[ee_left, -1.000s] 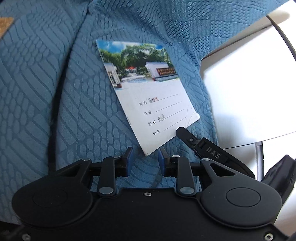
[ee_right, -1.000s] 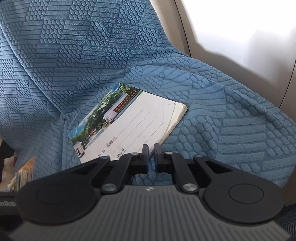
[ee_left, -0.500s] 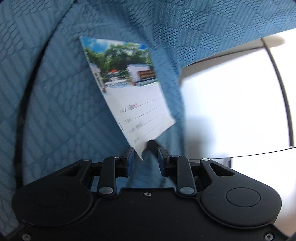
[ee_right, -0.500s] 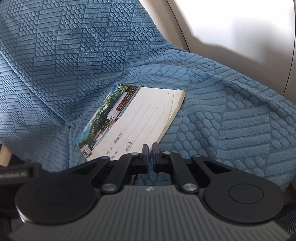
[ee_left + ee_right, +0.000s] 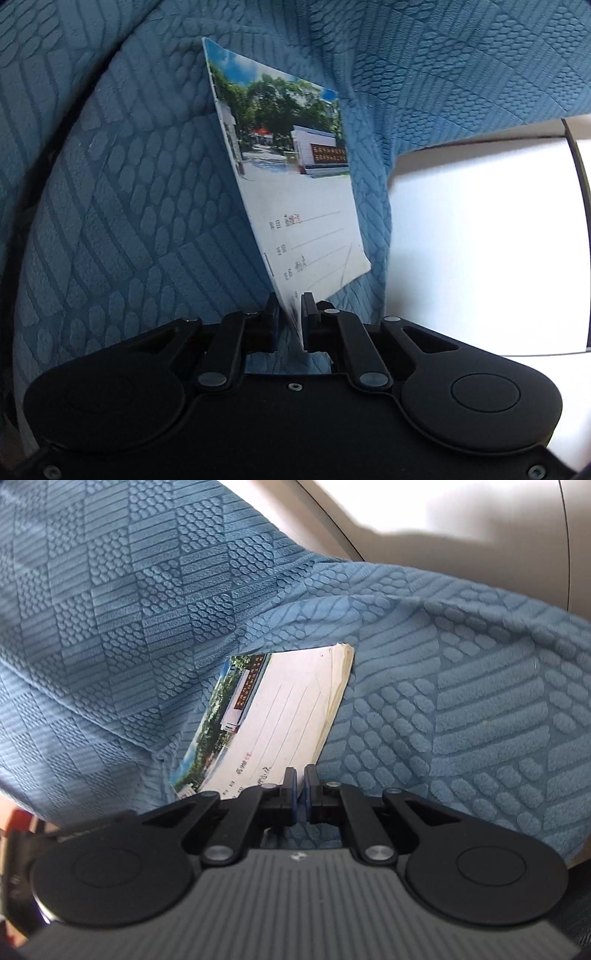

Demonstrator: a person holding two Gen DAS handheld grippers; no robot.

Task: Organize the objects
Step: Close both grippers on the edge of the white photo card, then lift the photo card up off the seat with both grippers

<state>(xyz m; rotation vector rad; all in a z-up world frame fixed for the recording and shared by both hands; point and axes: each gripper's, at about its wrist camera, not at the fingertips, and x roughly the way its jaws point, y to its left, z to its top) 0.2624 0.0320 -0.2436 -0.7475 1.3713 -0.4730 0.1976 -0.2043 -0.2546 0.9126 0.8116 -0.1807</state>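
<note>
A thin notebook [image 5: 295, 206] with a photo of trees and a gate on its cover stands tilted up off the blue textured cover [image 5: 129, 184]. Its near corner runs between the pads of my left gripper [image 5: 290, 314], whose jaws are closing on it. In the right wrist view the same notebook [image 5: 280, 709] slopes away towards the fold of the blue cover [image 5: 443, 701]. My right gripper [image 5: 300, 782] is shut at its near right corner and pinches that corner. The yellowed page edges show at the far end.
A bright white surface [image 5: 480, 240] lies right of the blue cover in the left wrist view. A pale curved panel [image 5: 461, 513] runs behind the cover at the top right of the right wrist view. A dark seam [image 5: 40, 177] curves down the left.
The notebook has tipped from lying flat to standing on edge. The left jaws have narrowed onto its near corner. Both grippers have rolled, and the right one has stayed shut at the notebook's corner.
</note>
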